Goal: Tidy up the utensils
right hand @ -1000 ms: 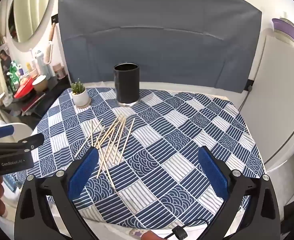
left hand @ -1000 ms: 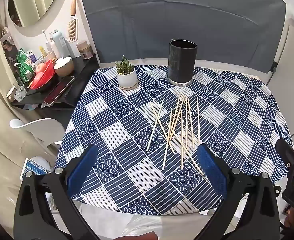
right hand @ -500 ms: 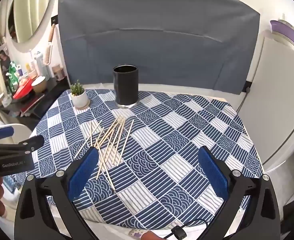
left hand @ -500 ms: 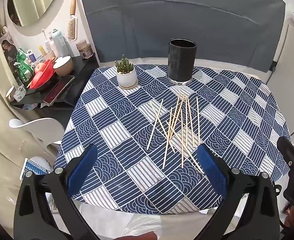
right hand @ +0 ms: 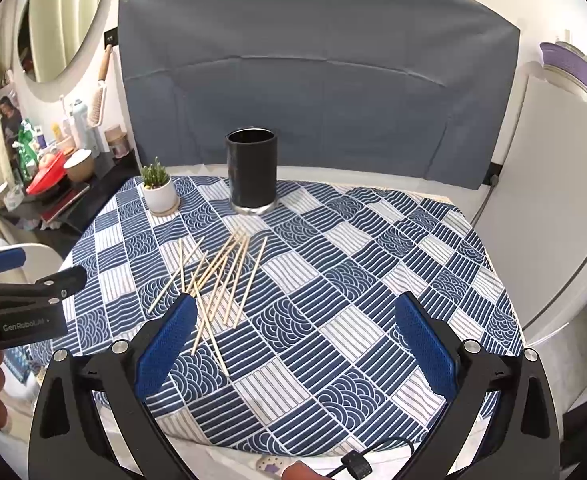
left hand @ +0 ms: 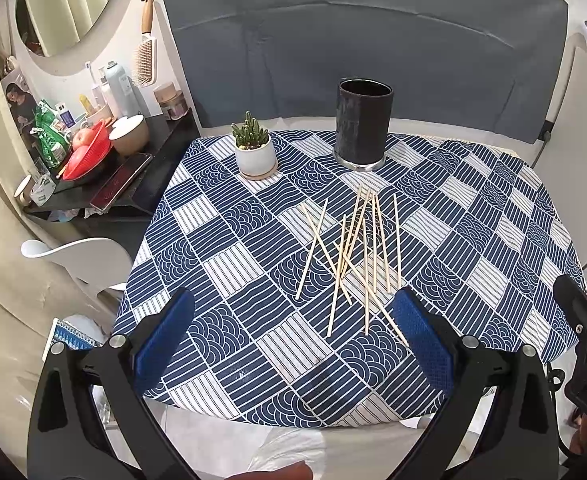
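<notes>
Many thin wooden sticks (left hand: 357, 252) are lying loose on the worktop (left hand: 229, 264) near a black cup (left hand: 363, 122), while the left gripper (left hand: 293, 340) and right gripper (right hand: 295, 338) are both hanging wide apart, holding nothing.

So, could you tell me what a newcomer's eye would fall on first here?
Probably the loose heap of thin pale wooden sticks crossing each other mid-table on the blue-and-white patterned tablecloth. Behind them stands a tall black cylindrical holder, with a small white potted cactus to its left.

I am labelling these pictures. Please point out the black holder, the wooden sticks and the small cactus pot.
black cylindrical holder (left hand: 363, 128), left wrist view, front wall.
wooden sticks (left hand: 357, 248), left wrist view, middle of pile.
cactus pot (right hand: 158, 195), right wrist view, white pot's side.
</notes>
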A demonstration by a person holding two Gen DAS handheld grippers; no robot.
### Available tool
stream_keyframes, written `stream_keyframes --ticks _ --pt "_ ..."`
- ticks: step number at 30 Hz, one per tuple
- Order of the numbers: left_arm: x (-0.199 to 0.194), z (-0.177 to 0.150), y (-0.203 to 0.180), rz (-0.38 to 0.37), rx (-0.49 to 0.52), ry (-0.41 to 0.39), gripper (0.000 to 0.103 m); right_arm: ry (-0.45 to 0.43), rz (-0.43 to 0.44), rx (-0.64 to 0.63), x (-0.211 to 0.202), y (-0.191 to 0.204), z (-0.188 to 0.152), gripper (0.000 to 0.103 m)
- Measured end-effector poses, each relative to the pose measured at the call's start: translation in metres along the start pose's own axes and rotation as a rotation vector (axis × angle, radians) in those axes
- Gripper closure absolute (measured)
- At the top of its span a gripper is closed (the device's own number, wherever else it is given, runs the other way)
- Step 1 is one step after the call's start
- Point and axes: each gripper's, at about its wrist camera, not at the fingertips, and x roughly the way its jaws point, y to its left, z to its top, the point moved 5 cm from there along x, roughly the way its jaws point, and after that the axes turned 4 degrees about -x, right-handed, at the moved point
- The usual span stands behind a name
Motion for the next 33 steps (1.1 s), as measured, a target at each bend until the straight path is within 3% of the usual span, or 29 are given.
stream_keyframes --ticks 33 --pt "0.0062 0.0018 0.0072 0.010 -0.012 0.036 0.006 0.001 -0.016 0.012 0.0009 -0.0022 0.0024 0.008"
